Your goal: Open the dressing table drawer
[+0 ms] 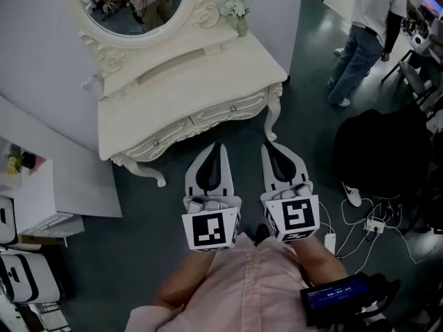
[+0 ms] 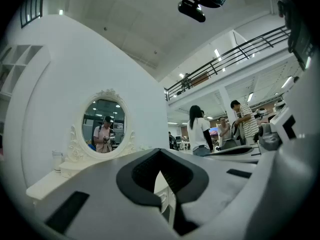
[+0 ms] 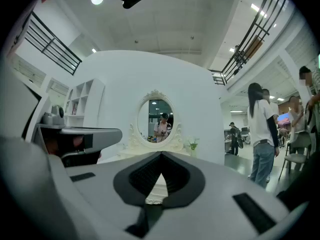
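Standing before the white dressing table [image 1: 208, 81], a person holds two grippers level and side by side, tips pointed at its carved front and stopping short of touching it. The left gripper [image 1: 216, 151] has its jaws brought together with nothing between them. The right gripper [image 1: 270, 149] beside it is likewise closed and empty. The drawer [image 1: 221, 113] sits flush in the table's front, shut, with its small knob [image 1: 233, 108] just beyond the gripper tips. An oval mirror [image 1: 131, 5] rises at the table's back, and a little vase of white flowers [image 1: 239, 14] stands on its rear right corner. Another person [image 1: 367, 33] stands well off to the table's right.
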The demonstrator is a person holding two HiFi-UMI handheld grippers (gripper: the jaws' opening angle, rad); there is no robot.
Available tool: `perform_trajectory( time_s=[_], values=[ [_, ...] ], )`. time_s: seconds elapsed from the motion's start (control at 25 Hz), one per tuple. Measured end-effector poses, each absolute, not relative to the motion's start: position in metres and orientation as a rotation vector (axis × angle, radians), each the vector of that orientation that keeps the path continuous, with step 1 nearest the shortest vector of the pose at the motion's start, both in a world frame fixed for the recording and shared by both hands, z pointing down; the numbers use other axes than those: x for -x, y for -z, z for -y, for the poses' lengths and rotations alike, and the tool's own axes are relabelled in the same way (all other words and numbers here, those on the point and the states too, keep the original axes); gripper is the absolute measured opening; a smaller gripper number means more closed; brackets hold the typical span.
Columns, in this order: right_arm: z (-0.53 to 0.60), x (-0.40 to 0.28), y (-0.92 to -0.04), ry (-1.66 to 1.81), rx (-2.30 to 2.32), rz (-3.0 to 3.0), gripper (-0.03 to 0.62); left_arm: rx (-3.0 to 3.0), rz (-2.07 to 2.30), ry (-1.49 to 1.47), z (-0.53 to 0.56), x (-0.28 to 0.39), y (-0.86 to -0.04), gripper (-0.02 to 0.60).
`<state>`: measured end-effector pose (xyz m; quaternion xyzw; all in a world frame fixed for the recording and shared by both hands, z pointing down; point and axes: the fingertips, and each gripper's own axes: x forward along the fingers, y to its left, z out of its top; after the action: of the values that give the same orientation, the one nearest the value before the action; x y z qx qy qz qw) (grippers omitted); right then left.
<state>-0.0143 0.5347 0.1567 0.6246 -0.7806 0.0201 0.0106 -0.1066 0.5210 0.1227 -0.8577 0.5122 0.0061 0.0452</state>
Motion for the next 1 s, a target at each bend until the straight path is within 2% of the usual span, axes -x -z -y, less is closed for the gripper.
perform_trajectory(
  time_s=[0.64, 1.0],
  values=[
    [-0.530, -0.033, -0.170, -0.104, -1.910, 2.484, 0.020, 2.577, -1.652, 0.050, -0.523, 0.068, -0.141, 0.008],
    [-0.481, -0.039, -0.198, -0.195, -1.892, 2.455, 0.020, 2.589, -1.698, 0.108, -0.476, 0.067, -0.166, 0.008]
  ],
)
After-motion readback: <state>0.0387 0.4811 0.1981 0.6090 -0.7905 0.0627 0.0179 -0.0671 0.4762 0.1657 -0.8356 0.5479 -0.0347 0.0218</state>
